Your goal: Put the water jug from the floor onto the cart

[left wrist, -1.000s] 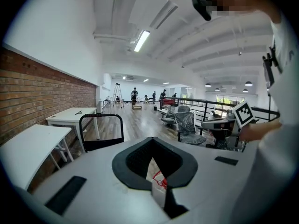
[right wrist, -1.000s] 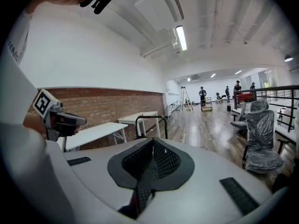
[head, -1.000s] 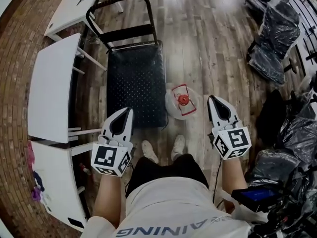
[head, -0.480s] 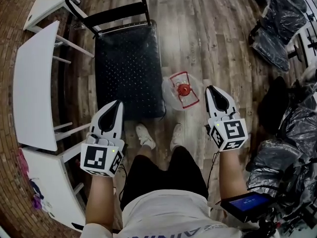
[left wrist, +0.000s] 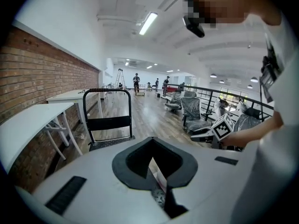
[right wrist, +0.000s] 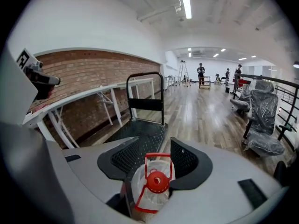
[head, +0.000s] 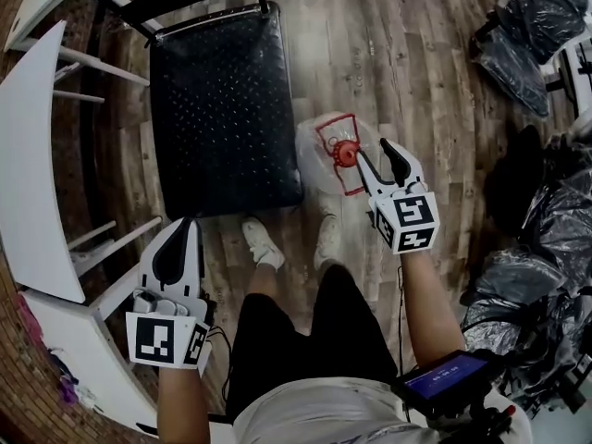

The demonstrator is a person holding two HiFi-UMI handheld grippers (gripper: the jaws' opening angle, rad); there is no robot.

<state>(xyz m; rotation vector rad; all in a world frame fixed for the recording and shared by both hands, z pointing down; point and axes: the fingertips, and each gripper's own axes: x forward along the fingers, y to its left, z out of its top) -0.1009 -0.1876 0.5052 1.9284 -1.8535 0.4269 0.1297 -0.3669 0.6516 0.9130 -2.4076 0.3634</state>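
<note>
The water jug (head: pixel 326 151) is clear with a red cap and a red carry handle. It stands on the wood floor at the right front corner of the black cart (head: pixel 222 109). My right gripper (head: pixel 376 158) is low beside the jug's top on its right. Its jaws have just been opening and stand open. In the right gripper view the red cap (right wrist: pixel 156 182) shows between the jaws of the right gripper (right wrist: pixel 156 164), with the cart (right wrist: pixel 140 134) behind. My left gripper (head: pixel 178 248) hangs shut and empty near the cart's left front corner. In its own view the left gripper (left wrist: pixel 152 158) faces the cart's handle (left wrist: pixel 107 122).
White tables (head: pixel 28 155) line the brick wall left of the cart. Chairs wrapped in plastic (head: pixel 532 35) stand at the right. The person's shoes (head: pixel 264 243) are just in front of the cart and jug. A device with a blue screen (head: pixel 444 376) hangs at the right hip.
Both grippers have sunk toward the floor. The right one has come in beside the jug's top and its jaws have parted. The left gripper stays shut.
</note>
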